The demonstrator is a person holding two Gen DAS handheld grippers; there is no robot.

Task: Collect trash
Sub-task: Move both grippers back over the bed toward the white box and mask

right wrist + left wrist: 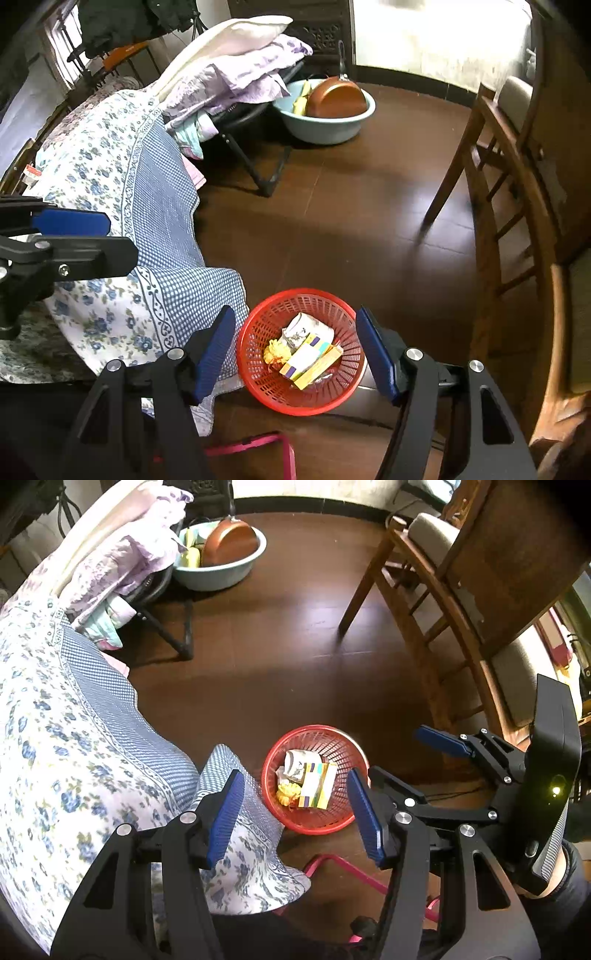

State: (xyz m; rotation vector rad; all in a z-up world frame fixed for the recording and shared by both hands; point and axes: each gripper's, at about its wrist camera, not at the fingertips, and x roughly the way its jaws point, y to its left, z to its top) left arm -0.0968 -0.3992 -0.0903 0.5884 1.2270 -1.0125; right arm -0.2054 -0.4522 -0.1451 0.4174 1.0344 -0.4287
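Both jaws stand released and empty: left gripper and right gripper hang above the red basket on the floor, beside the quilt. Trash lies inside the basket.

Red plastic mesh basket, glossy dark wood floor (reflective), quilted cloth bedspread

Black hand-held gripper with blue ribbed pads, silver screws.
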